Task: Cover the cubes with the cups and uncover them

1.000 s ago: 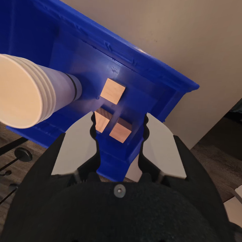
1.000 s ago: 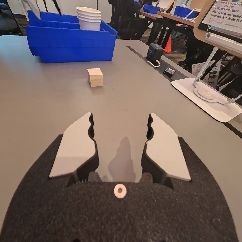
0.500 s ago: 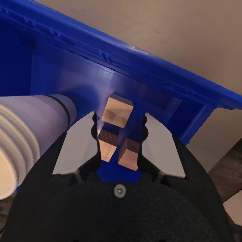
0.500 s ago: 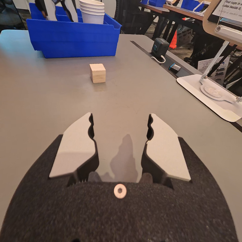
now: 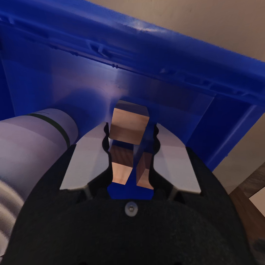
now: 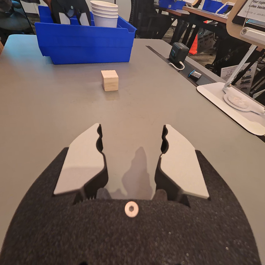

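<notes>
The left tongs (image 5: pixel 129 129) hang inside the blue bin (image 5: pixel 143 47) with their fingers apart, and they have dropped lower over the past second: earlier they stood above the rim looking down on three wooden cubes, and now the farthest cube (image 5: pixel 129 123) sits at 12 o'clock right at the fingertips, nothing yet clamped. The two nearer cubes (image 5: pixel 120 164) lie between the fingers, closer to the palm (partly hidden by them). The stack of white paper cups (image 5: pixel 35 137) stands on the bin floor at 9 o'clock, just beside the left finger.

The right tongs (image 6: pixel 131 126) hover low over the grey surface (image 6: pixel 43 107), fingers apart and empty. One wooden cube (image 6: pixel 109 80) rests alone on that surface at 12 o'clock, well apart from the tips, and beyond it is the bin, where the left tongs also show near the cups. This view has crept closer to the cube over the second.

In my judgement the task is in its early part: one cube is laid out, three remain in the bin, no cup covers anything. The descent suggests a pick of the far cube is next; closing squarely on it without nudging its neighbours or the cups is the concern
</notes>
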